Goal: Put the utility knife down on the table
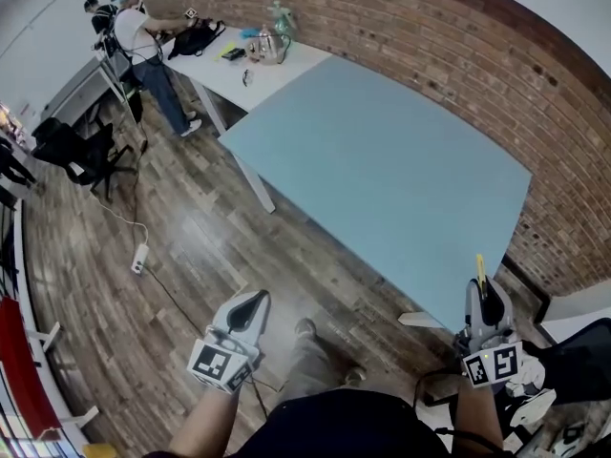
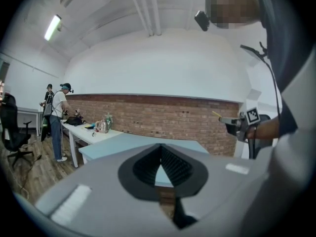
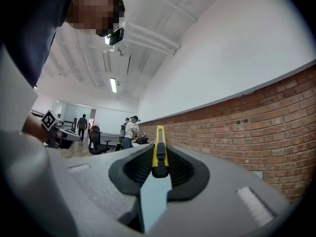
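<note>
A yellow utility knife stands upright in my right gripper, which is shut on it just off the near right corner of the light blue table. In the right gripper view the knife is pinched between the ribbed pads and sticks out past the tips. My left gripper hangs over the wooden floor, short of the table's near edge. Its jaws meet at the tips with nothing between them. The left gripper view shows the table ahead and the right gripper with the knife off to the right.
A brick wall runs behind the table. A white table at the back left carries a kettle and a black bag, with a person beside it. An office chair and a power strip are on the floor at left.
</note>
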Tool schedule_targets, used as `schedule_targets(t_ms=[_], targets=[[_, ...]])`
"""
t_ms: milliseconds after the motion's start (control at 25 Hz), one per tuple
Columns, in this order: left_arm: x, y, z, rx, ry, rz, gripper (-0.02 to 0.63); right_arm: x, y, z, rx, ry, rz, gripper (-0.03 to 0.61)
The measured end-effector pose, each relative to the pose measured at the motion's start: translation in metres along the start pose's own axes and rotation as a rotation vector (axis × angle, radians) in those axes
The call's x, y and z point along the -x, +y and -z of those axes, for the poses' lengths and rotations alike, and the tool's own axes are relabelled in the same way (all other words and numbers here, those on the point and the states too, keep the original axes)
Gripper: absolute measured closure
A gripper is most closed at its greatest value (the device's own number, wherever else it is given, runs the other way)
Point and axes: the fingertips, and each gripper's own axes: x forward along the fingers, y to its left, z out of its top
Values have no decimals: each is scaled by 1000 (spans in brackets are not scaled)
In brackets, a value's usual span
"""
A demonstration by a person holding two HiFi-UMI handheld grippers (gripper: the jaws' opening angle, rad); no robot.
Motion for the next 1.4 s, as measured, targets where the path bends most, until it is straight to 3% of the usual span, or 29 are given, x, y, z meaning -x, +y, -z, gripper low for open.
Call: schedule_targets(t_ms=[400,680,1040,1400], targets=[[-50,88,-17,-64,17,62,609,-95,36,-6,7,10,16,505],[-73,141,-35,-93,17,120,609,-135,54,-14,1,-32,79,505],[-96,166,-48,-131,-18,200,609,-155,80,-10,29,-34,78,505],[-105,196,-52,-106,-11,135,609,-223,77,-16,15,-86,15,505]])
